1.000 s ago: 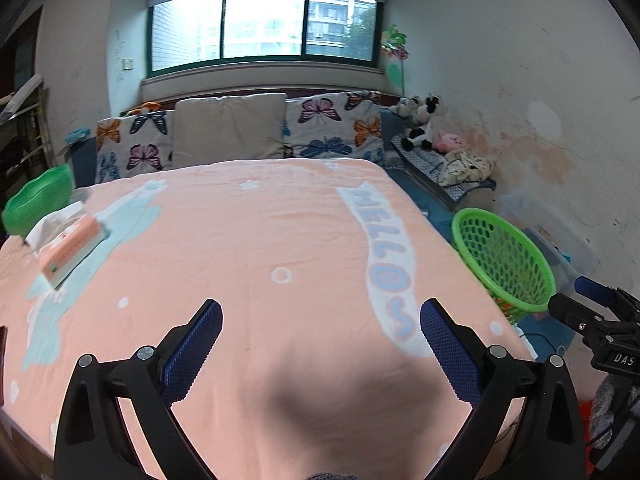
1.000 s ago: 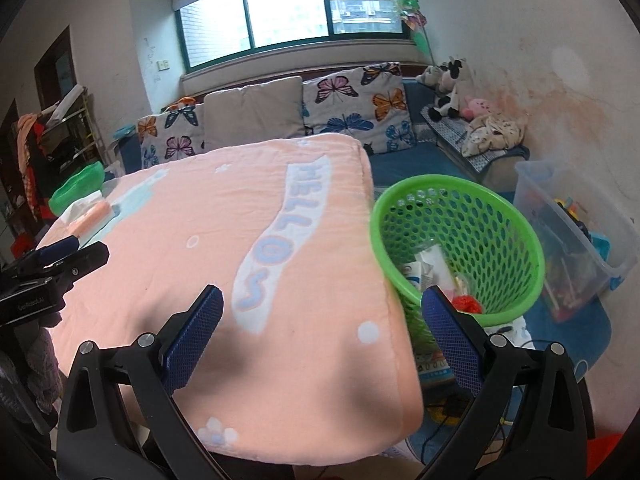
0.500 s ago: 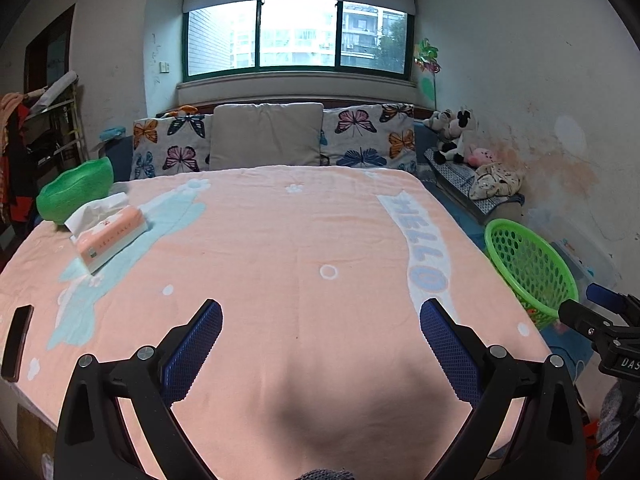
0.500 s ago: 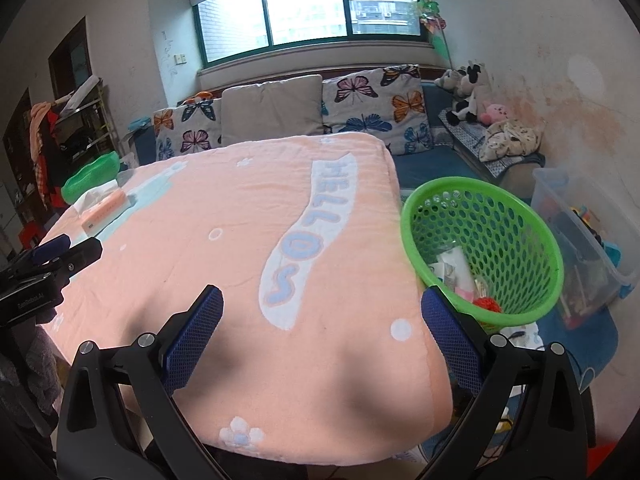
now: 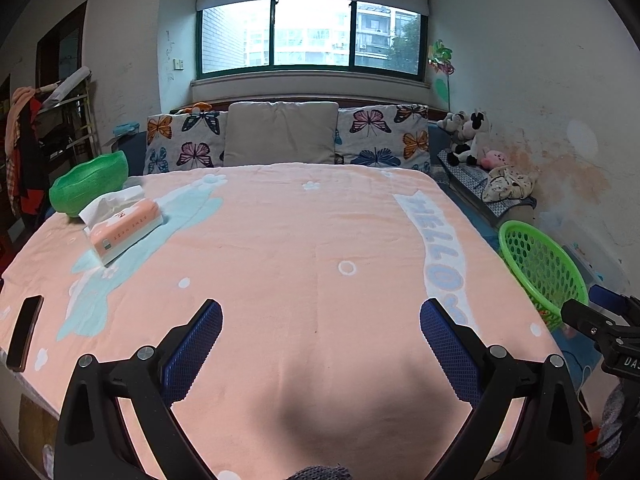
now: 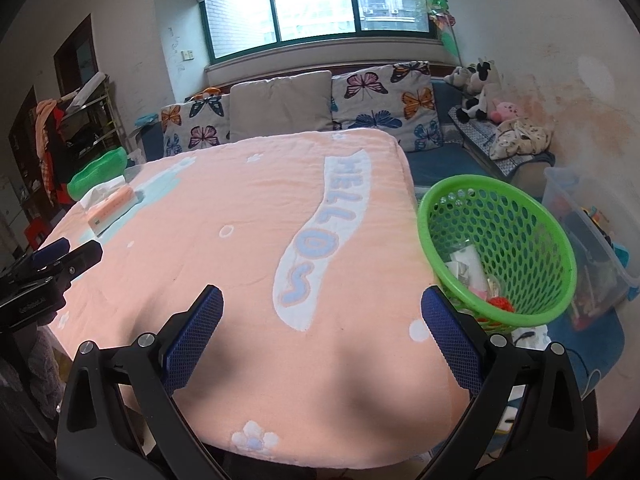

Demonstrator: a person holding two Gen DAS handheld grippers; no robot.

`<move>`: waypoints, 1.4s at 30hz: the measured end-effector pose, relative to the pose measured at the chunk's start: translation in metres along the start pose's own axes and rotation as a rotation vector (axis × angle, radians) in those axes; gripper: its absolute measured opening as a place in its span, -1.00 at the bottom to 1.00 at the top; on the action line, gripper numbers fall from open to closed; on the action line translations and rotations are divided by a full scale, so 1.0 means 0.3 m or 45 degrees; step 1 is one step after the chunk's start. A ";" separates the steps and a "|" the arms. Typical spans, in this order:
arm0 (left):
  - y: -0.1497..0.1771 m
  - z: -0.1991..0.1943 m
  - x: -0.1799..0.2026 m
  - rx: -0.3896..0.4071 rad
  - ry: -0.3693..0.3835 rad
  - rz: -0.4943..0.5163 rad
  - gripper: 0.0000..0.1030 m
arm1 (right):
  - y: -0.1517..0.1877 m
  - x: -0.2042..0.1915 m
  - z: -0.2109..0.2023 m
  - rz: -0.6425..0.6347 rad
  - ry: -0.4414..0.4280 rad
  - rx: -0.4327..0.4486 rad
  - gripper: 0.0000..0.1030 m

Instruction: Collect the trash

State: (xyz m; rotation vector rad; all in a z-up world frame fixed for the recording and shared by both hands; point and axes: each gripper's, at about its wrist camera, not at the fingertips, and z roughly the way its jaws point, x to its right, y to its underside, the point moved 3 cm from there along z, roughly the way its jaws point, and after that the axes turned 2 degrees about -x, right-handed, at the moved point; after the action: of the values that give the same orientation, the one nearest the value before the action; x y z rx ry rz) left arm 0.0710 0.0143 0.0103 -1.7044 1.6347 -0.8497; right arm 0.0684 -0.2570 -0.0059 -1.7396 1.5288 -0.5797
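Now green basket [image 6: 496, 248] of trash sits right of empty jaws.

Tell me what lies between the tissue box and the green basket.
Only bare peach blanket with its white HELLO band lies between the tissue box and the basket in the left wrist view; no trash shows there.

I count one green mesh basket [image 6: 500, 248], one green bowl [image 5: 90, 182], one tissue box [image 5: 124, 232], one phone [image 5: 25, 332], three pillows [image 5: 280, 138], and one clear bin [image 6: 588, 236].
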 end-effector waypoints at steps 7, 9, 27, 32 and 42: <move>-0.001 -0.002 0.001 0.007 -0.022 0.008 0.86 | -0.004 -0.012 0.015 -0.011 -0.014 -0.007 0.91; -0.001 -0.001 0.000 0.007 -0.025 0.012 0.86 | -0.003 -0.013 0.017 -0.011 -0.015 -0.009 0.91; 0.009 -0.004 -0.037 0.017 -0.092 -0.001 0.86 | -0.010 -0.049 0.039 -0.037 -0.038 -0.019 0.91; 0.011 -0.003 -0.042 0.015 -0.104 -0.002 0.86 | -0.011 -0.053 0.045 -0.042 -0.040 -0.024 0.91; 0.015 0.006 -0.055 0.011 -0.121 -0.008 0.86 | -0.009 -0.067 0.054 -0.051 -0.045 -0.033 0.91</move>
State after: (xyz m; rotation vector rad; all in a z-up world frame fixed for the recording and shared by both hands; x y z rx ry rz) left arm 0.0694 0.0306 0.0051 -1.7182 1.5614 -0.7652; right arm 0.0784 -0.2336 -0.0112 -1.7945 1.4862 -0.5480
